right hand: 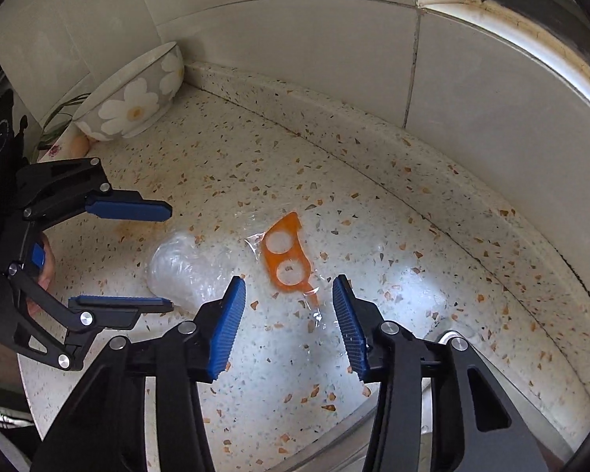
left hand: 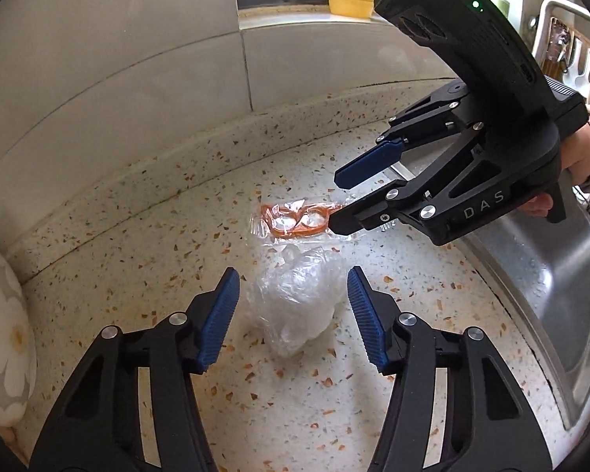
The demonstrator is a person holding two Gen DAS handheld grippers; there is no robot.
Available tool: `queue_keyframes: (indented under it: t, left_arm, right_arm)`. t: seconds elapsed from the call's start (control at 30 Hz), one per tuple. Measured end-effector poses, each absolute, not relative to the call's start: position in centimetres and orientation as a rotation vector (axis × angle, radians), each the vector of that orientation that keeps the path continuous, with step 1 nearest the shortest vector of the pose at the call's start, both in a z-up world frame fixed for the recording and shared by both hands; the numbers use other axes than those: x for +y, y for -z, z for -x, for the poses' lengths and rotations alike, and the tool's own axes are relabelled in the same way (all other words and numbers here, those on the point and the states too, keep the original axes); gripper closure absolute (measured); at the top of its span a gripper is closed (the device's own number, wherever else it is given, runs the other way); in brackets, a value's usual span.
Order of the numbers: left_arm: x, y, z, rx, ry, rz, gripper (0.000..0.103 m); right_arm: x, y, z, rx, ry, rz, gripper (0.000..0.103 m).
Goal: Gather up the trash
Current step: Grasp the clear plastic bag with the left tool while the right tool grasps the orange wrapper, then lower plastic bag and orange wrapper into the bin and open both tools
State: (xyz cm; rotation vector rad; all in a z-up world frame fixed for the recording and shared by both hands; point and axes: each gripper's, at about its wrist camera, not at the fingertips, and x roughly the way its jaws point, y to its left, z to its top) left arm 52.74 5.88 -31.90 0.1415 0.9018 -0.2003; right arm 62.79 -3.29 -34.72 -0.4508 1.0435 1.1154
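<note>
Crumpled clear bag point(left hand: 299, 299) lies on the speckled worktop point(left hand: 157, 236) just beside the orange-printed wrapper point(right hand: 287, 259). Left tongs point(left hand: 293, 314) straddle the bag, half open, pads clear of it. Right tongs point(right hand: 289, 322) stand half open, empty, near the wrapper's tail. Advice: lower until pads flank the plastic, then close. Transparent edges hard to trace; sink point(left hand: 550, 295) cut off.

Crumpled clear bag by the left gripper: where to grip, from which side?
Pinch the crumpled clear bag across its puffed middle, coming down from above. It lies loose on the countertop, already centred between the left gripper's open jaws, untouched.
</note>
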Motion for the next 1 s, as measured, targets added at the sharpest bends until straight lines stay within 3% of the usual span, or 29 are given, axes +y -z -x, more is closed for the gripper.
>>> queue_keyframes:
  t: [0.37,1.0]
  left_arm:
    - [5.9,32.7,-53.5,0.957,0.206,-0.109,0.074]
    - [6.0,25.3,-43.9,0.844,0.197,-0.009,0.078]
  right_arm:
    - [-2.4,35.5,-61.7,1.003,-1.076,0.540,0.101]
    - [-6.0,29.2,-55.6,0.948,-1.031,0.454,0.103]
